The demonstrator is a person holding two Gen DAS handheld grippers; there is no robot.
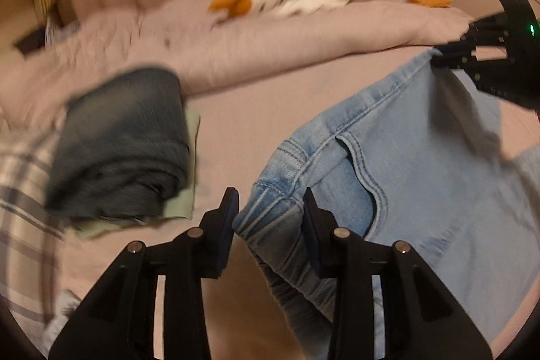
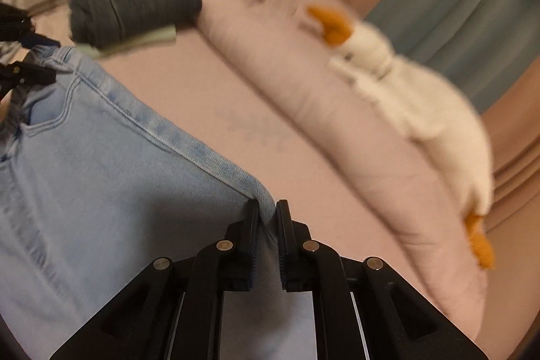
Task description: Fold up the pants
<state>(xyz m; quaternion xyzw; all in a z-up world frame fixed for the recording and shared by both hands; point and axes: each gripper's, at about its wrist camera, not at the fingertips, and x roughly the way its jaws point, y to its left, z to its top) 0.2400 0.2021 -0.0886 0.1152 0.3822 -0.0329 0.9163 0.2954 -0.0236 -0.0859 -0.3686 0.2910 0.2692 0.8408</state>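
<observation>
Left wrist view: the left gripper [image 1: 270,208] pinches one waistband corner of the light jeans [image 1: 422,164] between its fingers, the right gripper [image 2: 267,211] clamps the other — jeans lifted over the bed [image 2: 303,164], folding apparently not yet begun.
</observation>
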